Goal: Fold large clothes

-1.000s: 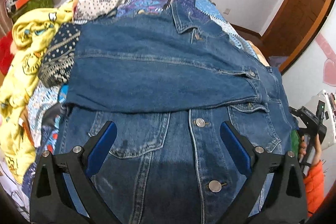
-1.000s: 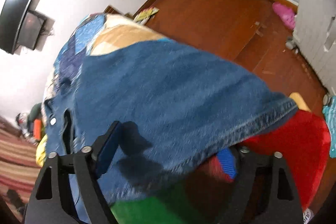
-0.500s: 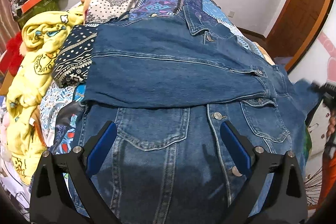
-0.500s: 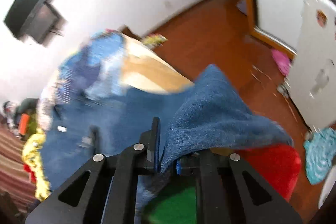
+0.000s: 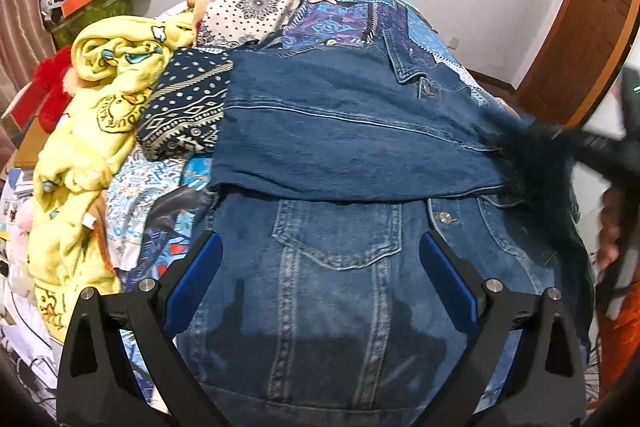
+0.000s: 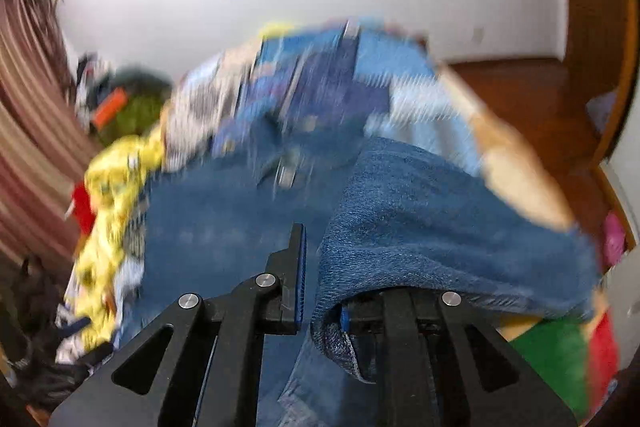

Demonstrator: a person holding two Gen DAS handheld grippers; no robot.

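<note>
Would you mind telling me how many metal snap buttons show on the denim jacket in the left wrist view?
1 clear: a silver metal snap button on the blue denim jacket, right of the chest pocket, below the folded sleeve. Others may be hidden under the sleeve or blurred.

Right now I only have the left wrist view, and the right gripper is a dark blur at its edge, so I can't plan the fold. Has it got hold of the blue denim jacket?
Observer: Yes. The right gripper is shut on a fold of the blue denim jacket, which drapes over its right finger.
Operator: What lies under that gripper?
Observer: A green and red object, kind unclear, just below the lifted denim.
Operator: Anything on the floor on that side?
Observer: A small pink thing lies on the brown wooden floor.
</note>
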